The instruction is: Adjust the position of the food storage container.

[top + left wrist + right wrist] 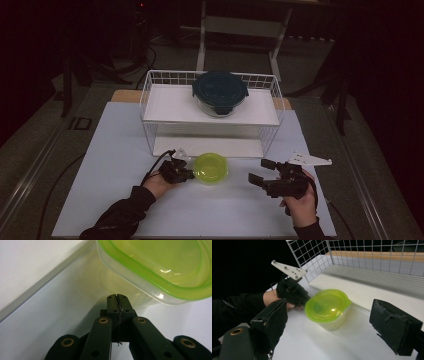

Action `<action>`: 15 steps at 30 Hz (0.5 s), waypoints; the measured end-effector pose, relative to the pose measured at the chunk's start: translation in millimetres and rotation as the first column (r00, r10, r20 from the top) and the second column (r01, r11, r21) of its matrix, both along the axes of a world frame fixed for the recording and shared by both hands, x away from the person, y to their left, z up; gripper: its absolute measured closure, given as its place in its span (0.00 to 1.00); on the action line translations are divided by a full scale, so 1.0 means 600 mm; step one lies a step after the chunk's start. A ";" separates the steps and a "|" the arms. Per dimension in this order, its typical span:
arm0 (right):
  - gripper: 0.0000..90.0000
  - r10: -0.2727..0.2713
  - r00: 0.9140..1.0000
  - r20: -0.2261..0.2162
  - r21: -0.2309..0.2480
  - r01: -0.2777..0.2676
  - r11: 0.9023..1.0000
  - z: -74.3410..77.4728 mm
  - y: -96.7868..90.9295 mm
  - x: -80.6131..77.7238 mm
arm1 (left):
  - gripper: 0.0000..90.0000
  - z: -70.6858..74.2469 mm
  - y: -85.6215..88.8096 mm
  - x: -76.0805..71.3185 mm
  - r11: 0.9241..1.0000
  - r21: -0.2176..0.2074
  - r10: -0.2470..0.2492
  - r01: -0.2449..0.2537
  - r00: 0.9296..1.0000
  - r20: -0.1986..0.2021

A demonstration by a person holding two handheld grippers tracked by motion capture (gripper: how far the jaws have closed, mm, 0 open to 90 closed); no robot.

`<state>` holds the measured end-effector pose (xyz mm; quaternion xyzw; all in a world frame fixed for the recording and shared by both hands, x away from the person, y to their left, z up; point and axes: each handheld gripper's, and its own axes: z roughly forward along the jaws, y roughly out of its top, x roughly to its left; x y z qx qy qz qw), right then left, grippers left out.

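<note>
Fingers of the left gripper (117, 298) pressed together beside the green-lidded container (210, 168); right gripper (261, 175) spread over bare table (120, 150).

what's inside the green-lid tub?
Nothing visible inside the green-lidded tub: through the translucent lid and clear wall it looks empty. A dark patch on the lid may be a reflection; the bottom is covered.

left gripper (187, 174): jaws closed together | right gripper (259, 172): jaws spread wide, held off table

Room dark, lit mainly over the white table (115, 200) | grey floor (30, 155) left and right | pale frame legs (202, 47) far behind.
</note>
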<state>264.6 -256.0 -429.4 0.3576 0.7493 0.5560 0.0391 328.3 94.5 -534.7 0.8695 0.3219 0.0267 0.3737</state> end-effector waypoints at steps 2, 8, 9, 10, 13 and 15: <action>0.16 0.000 1.000 0.001 -0.003 0.000 1.000 0.000 0.000 0.000 | 0.99 0.000 -0.003 0.000 1.000 -0.003 -0.001 0.001 1.000 -0.001; 0.16 0.000 1.000 0.001 -0.002 0.000 1.000 -0.001 0.001 0.000 | 0.99 0.001 -0.012 0.003 1.000 -0.008 -0.006 0.006 1.000 -0.004; 0.16 0.000 1.000 0.003 -0.003 0.000 1.000 -0.001 0.001 0.000 | 0.99 0.001 -0.014 0.003 1.000 -0.005 -0.008 0.008 1.000 -0.002; 0.16 0.001 1.000 0.002 -0.003 -0.001 1.000 -0.001 0.001 0.000 | 0.99 0.000 -0.016 0.003 1.000 -0.007 -0.008 0.008 1.000 -0.005; 0.16 0.003 1.000 0.003 -0.005 -0.003 1.000 0.000 0.002 -0.001 | 0.99 -0.001 -0.019 0.003 1.000 -0.011 -0.008 0.007 1.000 -0.008; 0.16 0.002 1.000 0.003 -0.008 -0.002 1.000 0.000 0.002 -0.001 | 0.98 -0.001 -0.017 0.003 1.000 -0.017 -0.006 0.006 1.000 -0.009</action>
